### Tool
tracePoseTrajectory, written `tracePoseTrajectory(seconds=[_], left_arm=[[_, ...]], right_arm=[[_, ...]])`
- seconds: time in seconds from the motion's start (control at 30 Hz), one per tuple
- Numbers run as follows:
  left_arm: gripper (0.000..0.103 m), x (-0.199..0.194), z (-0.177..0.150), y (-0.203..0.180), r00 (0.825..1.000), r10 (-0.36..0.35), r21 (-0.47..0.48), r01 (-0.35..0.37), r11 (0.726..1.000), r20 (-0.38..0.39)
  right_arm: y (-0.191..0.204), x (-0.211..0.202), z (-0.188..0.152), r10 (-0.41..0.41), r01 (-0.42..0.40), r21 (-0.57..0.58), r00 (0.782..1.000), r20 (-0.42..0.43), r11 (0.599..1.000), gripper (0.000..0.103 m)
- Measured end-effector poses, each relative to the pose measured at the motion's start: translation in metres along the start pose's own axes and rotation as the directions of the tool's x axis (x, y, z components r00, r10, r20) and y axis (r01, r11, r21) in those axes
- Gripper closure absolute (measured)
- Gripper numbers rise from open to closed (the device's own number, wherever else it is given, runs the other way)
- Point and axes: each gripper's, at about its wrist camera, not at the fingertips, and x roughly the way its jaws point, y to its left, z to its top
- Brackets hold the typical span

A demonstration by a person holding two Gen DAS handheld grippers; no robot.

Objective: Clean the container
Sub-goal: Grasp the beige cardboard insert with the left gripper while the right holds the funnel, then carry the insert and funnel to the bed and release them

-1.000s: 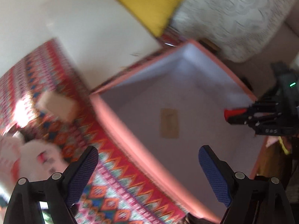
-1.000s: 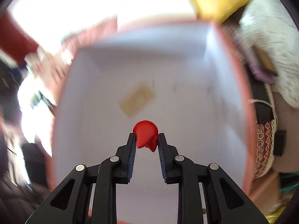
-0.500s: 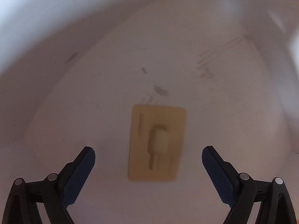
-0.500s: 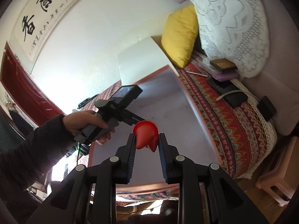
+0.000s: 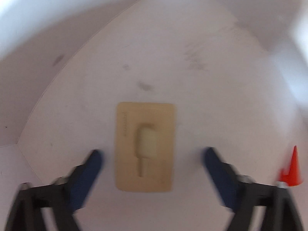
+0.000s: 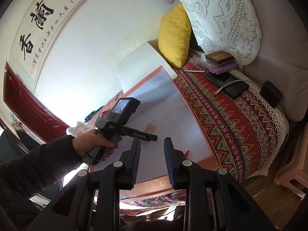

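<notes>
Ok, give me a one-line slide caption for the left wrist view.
Open left gripper hovers inside the white-lined box, fingers straddling a tan card on the floor; a red object lies at right.

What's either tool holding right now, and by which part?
Nothing. The left tool is open around the tan card, not touching it. The right tool is open and empty; the red piece lies in the box.
</notes>
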Motion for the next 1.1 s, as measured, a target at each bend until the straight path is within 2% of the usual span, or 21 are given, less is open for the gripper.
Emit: tracePoseTrajectory(seconds=[0.03, 0.07, 0.1, 0.13, 0.17, 0.3, 0.4, 0.47, 0.5, 0.57, 0.67, 0.77, 0.87, 0.9, 0.93, 0.97, 1.0, 1.03, 1.1], left_arm=[[0.058, -0.003, -0.002, -0.005, 1.0, -0.013, 0.014, 0.013, 1.0, 0.006], [0.073, -0.006, -0.003, -0.01, 1.0, -0.025, 0.028, 0.025, 0.999, 0.012], [0.087, -0.009, -0.005, -0.015, 0.999, -0.038, 0.042, 0.038, 0.998, 0.017], [0.094, -0.009, -0.006, -0.017, 0.996, -0.083, 0.033, 0.083, 0.996, 0.009], [0.094, -0.01, -0.006, -0.018, 0.991, -0.13, 0.021, 0.13, 0.991, 0.0], [0.095, -0.015, -0.01, -0.02, 0.985, -0.172, 0.02, 0.172, 0.985, 0.009], [0.095, -0.033, -0.01, -0.007, 0.973, -0.228, -0.01, 0.228, 0.974, 0.044], [0.095, -0.054, -0.013, 0.007, 0.956, -0.281, -0.03, 0.284, 0.958, 0.081], [0.095, -0.067, -0.016, 0.015, 0.946, -0.309, -0.038, 0.314, 0.949, 0.103], [0.095, -0.093, -0.026, 0.033, 0.92, -0.361, -0.048, 0.372, 0.927, 0.153], [0.095, -0.13, -0.056, 0.062, 0.879, -0.412, -0.048, 0.434, 0.899, 0.241], [0.095, -0.153, -0.097, 0.088, 0.836, -0.439, -0.047, 0.479, 0.877, 0.329], [0.094, -0.181, -0.13, 0.12, 0.808, -0.436, -0.064, 0.498, 0.865, 0.397], [0.094, -0.184, -0.141, 0.128, 0.803, -0.429, -0.077, 0.501, 0.862, 0.414], [0.094, -0.187, -0.152, 0.135, 0.798, -0.421, -0.09, 0.503, 0.86, 0.431], [0.094, -0.189, -0.166, 0.146, 0.792, -0.416, -0.109, 0.509, 0.854, 0.446], [0.094, -0.191, -0.179, 0.157, 0.787, -0.41, -0.127, 0.516, 0.847, 0.462], [0.094, -0.192, -0.193, 0.167, 0.781, -0.403, -0.145, 0.522, 0.84, 0.477], [0.094, -0.189, -0.22, 0.187, 0.768, -0.398, -0.181, 0.544, 0.82, 0.502]], right_arm=[[0.0, 0.001, -0.001, 0.004, -0.004, -0.002, 1.0, 0.0, 1.0, 0.075], [0.0, 0.002, -0.002, 0.009, -0.009, -0.004, 1.0, -0.001, 1.0, 0.075], [0.002, 0.005, -0.002, 0.012, -0.012, -0.01, 1.0, -0.005, 1.0, 0.075], [0.005, 0.008, -0.003, 0.014, -0.015, -0.016, 1.0, -0.01, 1.0, 0.075], [0.007, 0.011, -0.004, 0.017, -0.017, -0.023, 1.0, -0.015, 1.0, 0.075], [0.022, 0.02, 0.001, 0.025, -0.028, -0.056, 0.999, -0.045, 0.998, 0.075], [0.038, 0.054, 0.013, -0.01, -0.018, -0.155, 0.984, -0.178, 0.988, 0.074], [0.049, 0.077, 0.022, -0.042, -0.019, -0.223, 0.963, -0.265, 0.975, 0.064], [0.056, 0.096, 0.024, -0.102, 0.002, -0.287, 0.937, -0.334, 0.958, 0.054], [0.065, 0.141, 0.024, -0.239, 0.031, -0.41, 0.851, -0.467, 0.912, 0.052], [0.072, 0.206, 0.013, -0.42, 0.017, -0.558, 0.676, -0.605, 0.83, 0.052], [0.074, 0.261, -0.013, -0.573, -0.05, -0.675, 0.485, -0.661, 0.736, 0.049], [0.062, 0.299, -0.039, -0.685, -0.096, -0.747, 0.336, -0.646, 0.657, 0.046], [0.057, 0.305, -0.04, -0.693, -0.096, -0.748, 0.314, -0.648, 0.656, 0.046], [0.052, 0.311, -0.041, -0.698, -0.093, -0.747, 0.296, -0.652, 0.658, 0.038], [0.047, 0.316, -0.041, -0.703, -0.091, -0.746, 0.277, -0.655, 0.66, 0.038], [0.047, 0.315, -0.035, -0.684, -0.07, -0.727, 0.289, -0.67, 0.683, 0.046], [0.047, 0.313, -0.029, -0.662, -0.047, -0.705, 0.306, -0.684, 0.707, 0.069], [0.047, 0.305, -0.023, -0.653, -0.018, -0.693, 0.321, -0.686, 0.72, 0.068]])
